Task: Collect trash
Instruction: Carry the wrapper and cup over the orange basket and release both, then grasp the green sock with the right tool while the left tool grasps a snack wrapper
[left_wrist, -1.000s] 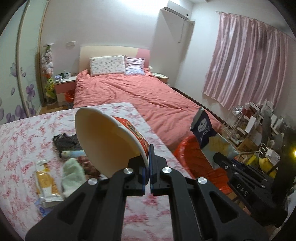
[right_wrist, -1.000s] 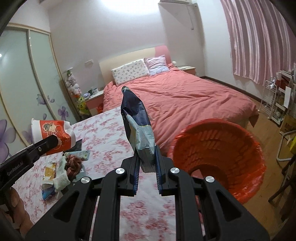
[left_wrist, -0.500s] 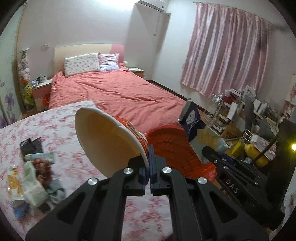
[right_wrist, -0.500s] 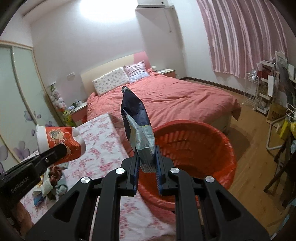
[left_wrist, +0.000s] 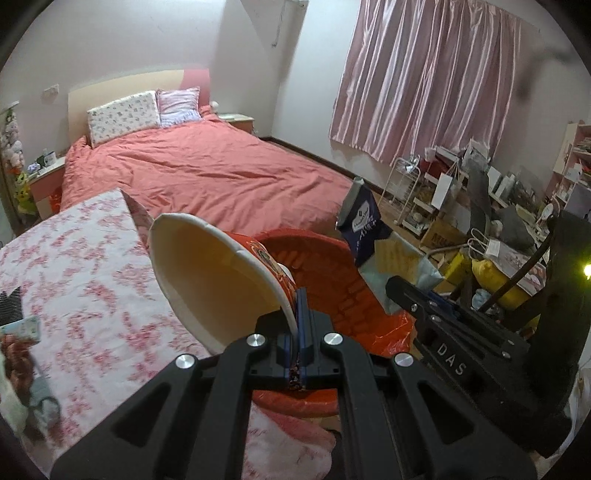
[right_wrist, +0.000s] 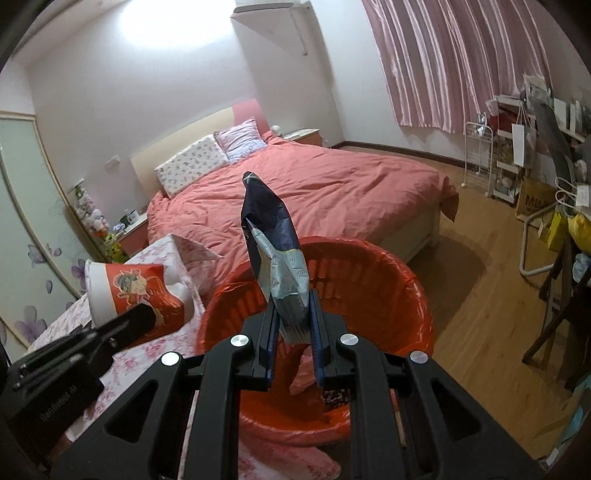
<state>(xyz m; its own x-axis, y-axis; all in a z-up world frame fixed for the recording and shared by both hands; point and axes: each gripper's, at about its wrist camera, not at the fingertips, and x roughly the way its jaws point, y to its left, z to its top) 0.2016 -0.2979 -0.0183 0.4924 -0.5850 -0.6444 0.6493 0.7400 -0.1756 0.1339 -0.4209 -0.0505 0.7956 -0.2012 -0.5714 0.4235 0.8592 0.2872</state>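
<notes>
My left gripper (left_wrist: 298, 314) is shut on the rim of an empty red and white noodle cup (left_wrist: 210, 277), held tilted at the near left rim of the red trash basket (left_wrist: 354, 295). The cup also shows in the right wrist view (right_wrist: 136, 295). My right gripper (right_wrist: 291, 314) is shut on a dark blue and silver snack bag (right_wrist: 275, 254), held upright over the basket (right_wrist: 391, 288). The bag shows in the left wrist view (left_wrist: 369, 232) too.
The floral tablecloth table (left_wrist: 74, 266) lies to the left with leftover trash (left_wrist: 22, 354) at its left edge. A pink bed (left_wrist: 207, 177) is behind. Cluttered shelves and bags (left_wrist: 480, 206) stand at the right, on a wood floor (right_wrist: 480, 295).
Both grippers have swung right from the table toward the basket with the cup and bag still held. The basket now sits right under the right gripper.
</notes>
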